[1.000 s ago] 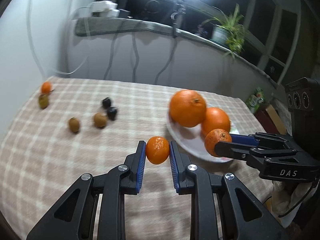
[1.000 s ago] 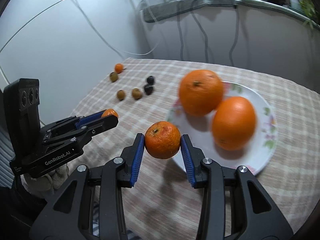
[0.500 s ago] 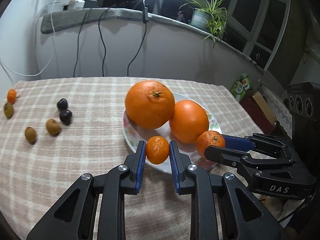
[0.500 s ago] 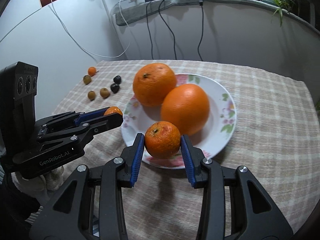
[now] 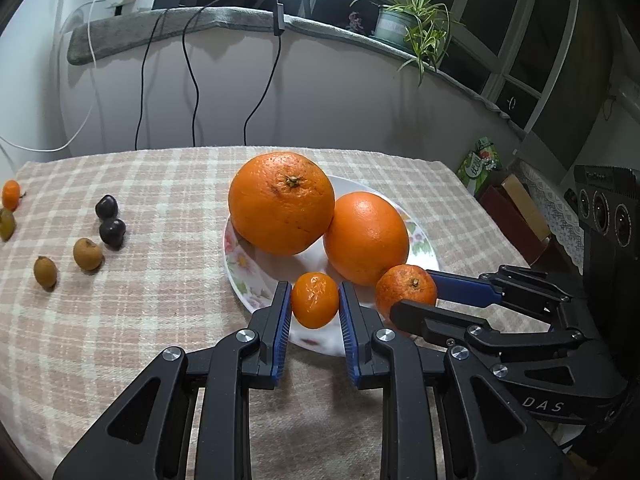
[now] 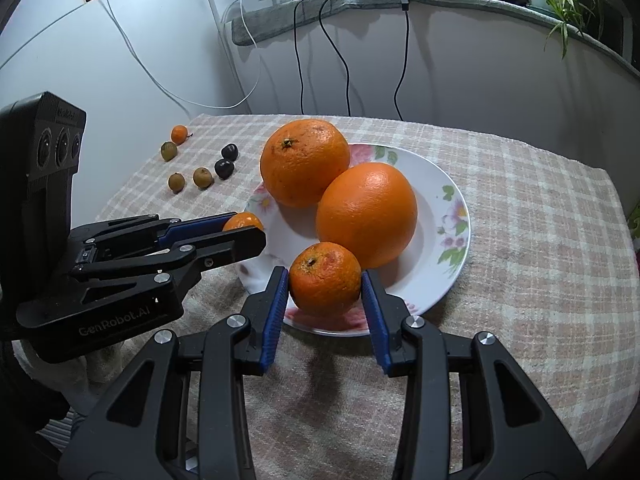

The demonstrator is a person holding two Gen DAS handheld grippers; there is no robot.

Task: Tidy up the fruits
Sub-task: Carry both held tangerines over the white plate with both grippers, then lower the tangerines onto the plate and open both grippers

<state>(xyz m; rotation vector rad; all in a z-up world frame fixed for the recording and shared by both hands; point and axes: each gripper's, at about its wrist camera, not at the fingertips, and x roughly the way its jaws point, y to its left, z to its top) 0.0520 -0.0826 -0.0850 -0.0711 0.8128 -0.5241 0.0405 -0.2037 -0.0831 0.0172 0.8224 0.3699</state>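
Observation:
My left gripper (image 5: 314, 304) is shut on a small mandarin (image 5: 315, 300) and holds it over the near rim of the white floral plate (image 5: 240, 276). My right gripper (image 6: 325, 284) is shut on a larger mandarin (image 6: 325, 278), also over the plate's near rim (image 6: 448, 264). Two big oranges (image 5: 282, 202) (image 5: 366, 238) lie on the plate, touching each other. The right gripper shows in the left wrist view (image 5: 414, 292), the left one in the right wrist view (image 6: 244, 228).
On the checked tablecloth to the left lie two dark plums (image 5: 110, 220), two brown fruits (image 5: 66, 262), a greenish fruit (image 5: 6, 224) and a small orange fruit (image 5: 11, 194). Cables hang down the wall behind. Boxes (image 5: 508, 208) stand past the table's right edge.
Both grippers have moved with their mandarins towards the plate and now hold them over its near rim. The view has steadied.

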